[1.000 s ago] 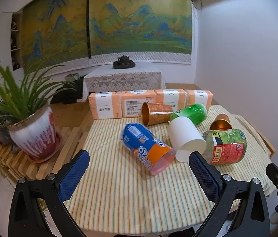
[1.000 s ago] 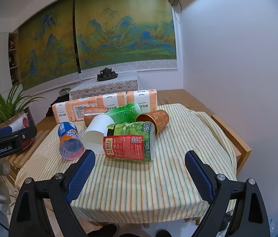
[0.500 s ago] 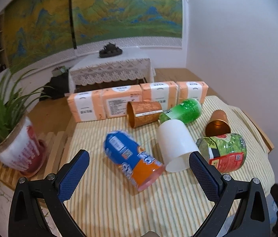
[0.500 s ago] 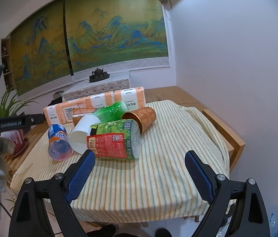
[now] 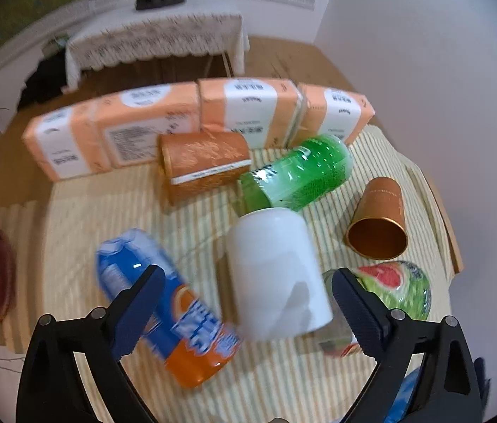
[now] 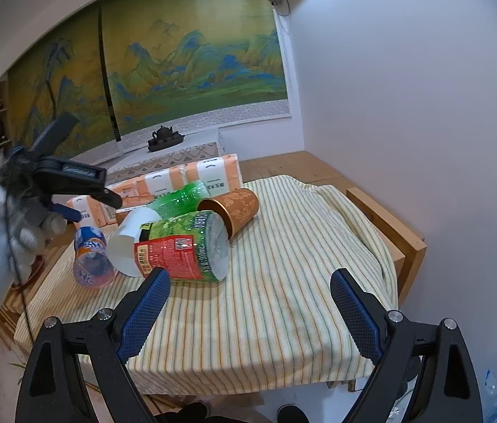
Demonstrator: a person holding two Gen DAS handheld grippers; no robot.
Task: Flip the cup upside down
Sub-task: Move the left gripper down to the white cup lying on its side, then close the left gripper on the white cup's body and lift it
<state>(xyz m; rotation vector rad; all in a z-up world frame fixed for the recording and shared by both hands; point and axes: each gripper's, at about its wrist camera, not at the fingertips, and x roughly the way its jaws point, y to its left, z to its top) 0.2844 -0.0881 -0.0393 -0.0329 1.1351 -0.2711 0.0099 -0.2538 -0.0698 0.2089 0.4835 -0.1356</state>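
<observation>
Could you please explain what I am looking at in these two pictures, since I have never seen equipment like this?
There is no robot here: a person holds a two-finger gripper in each hand, and each carries a fisheye camera looking along its blue-padded fingers. One picture comes from the left gripper, the other from the right gripper. The right view also shows the left gripper from outside, in a gloved hand. Both are open and hold nothing. On the striped cloth lie a white cup, two copper cups, a green bottle, a blue and orange bottle and a green and red labelled container, all on their sides. Orange packs stand behind. The left gripper is nearest the white cup.
</observation>
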